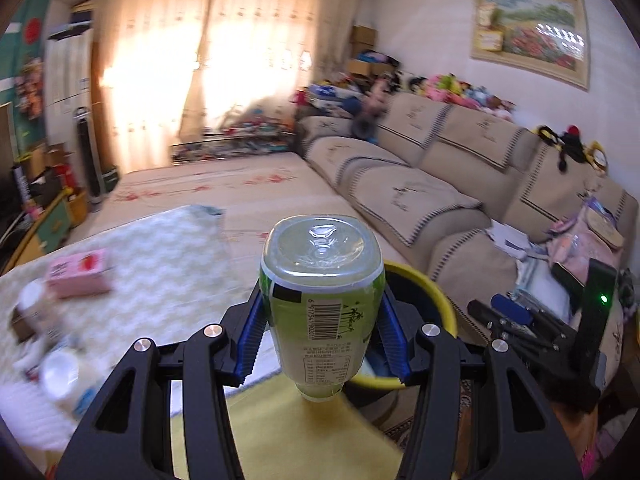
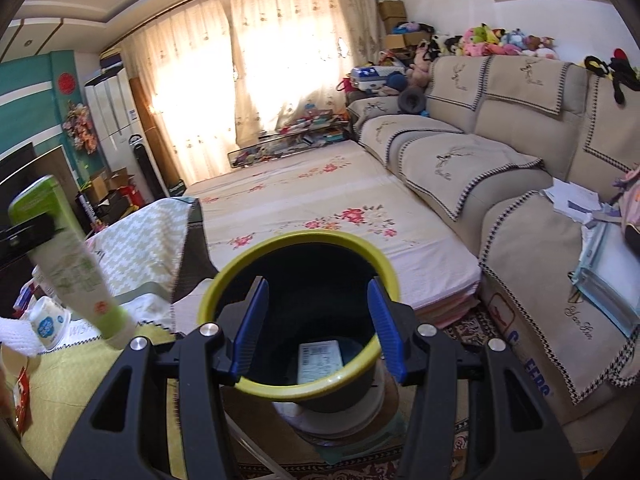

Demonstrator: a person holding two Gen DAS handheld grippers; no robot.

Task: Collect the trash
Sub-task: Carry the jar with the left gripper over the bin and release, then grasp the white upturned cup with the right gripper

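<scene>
Bottle held bottom-forward, bin just past it to the right

The left gripper (image 1: 322,344) has its jaws clenched on the green-labelled bottle (image 1: 322,300), long axis along the fingers, cap end toward the camera. Just beyond and right of it sits the yellow-rimmed bin (image 1: 434,292). The right gripper (image 2: 318,328) is nearer the bin, jaws apart astride its near rim and holding nothing. Farther left, a pink carton (image 1: 78,274) lies on the counter (image 1: 160,264)
</scene>
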